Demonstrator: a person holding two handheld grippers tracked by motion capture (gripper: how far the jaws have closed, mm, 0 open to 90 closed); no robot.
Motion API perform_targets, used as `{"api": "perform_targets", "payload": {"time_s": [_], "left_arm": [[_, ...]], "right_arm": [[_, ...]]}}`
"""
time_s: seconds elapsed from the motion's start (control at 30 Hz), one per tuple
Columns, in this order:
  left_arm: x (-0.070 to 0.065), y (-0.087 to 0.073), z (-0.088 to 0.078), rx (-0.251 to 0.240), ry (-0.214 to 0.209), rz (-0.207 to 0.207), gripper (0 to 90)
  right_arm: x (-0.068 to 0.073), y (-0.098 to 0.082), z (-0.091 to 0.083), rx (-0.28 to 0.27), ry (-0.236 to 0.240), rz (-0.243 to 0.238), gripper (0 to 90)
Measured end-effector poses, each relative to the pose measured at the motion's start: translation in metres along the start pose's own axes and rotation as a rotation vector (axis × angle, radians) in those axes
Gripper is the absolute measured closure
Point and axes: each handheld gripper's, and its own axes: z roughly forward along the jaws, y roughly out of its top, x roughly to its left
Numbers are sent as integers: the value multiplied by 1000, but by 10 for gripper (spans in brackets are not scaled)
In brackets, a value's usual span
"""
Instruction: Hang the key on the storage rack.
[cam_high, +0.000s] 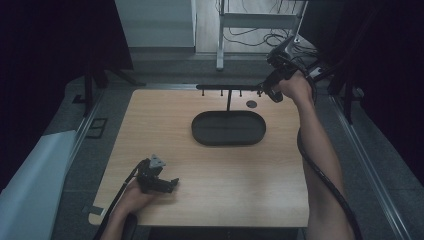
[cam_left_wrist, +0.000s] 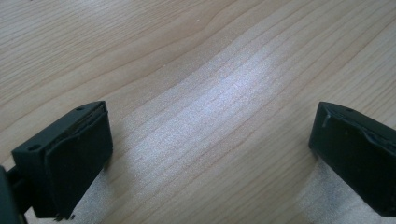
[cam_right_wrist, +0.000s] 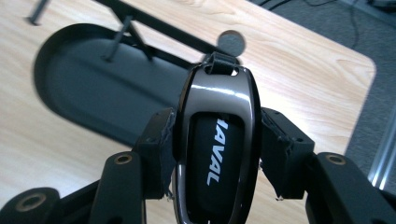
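Between the right tool's (cam_right_wrist: 217, 156) jaws a black car key fob (cam_right_wrist: 217, 140) is sitting clamped, hovering just above the dark oval tray (cam_right_wrist: 84, 88) and beside its hook rack (cam_high: 227, 89), while the left tool (cam_left_wrist: 210, 154) is resting on the tabletop (cam_high: 225, 175), jaws wide apart, gripping nothing.

Sitting mid-table (cam_high: 210, 165): tray (cam_high: 229, 128), w/ hook rack (cam_high: 228, 88) rising behind it; small disc (cam_high: 251, 104) lying just right of rack post.
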Motion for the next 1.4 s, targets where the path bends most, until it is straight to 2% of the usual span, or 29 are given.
{"api": "perform_targets", "payload": {"time_s": [0.1,0.37,0.73,0.77,1.2,1.4], "left_arm": [[0,0,0,0,-1,0,0],[0,0,0,-2,0,-2,0],[0,0,0,-4,2,-1,0],[0,0,0,-4,2,-2,0],[0,0,0,0,3,1,0],[0,0,0,2,2,3,0]], "right_arm": [[-5,-3,5,1,-19,7,481],[-16,-19,34,30,-26,30,482],[-20,-35,66,73,-29,46,482],[-20,-37,73,74,-15,52,482],[1,-40,108,70,-2,20,479],[4,-41,113,53,7,1,465]]}}
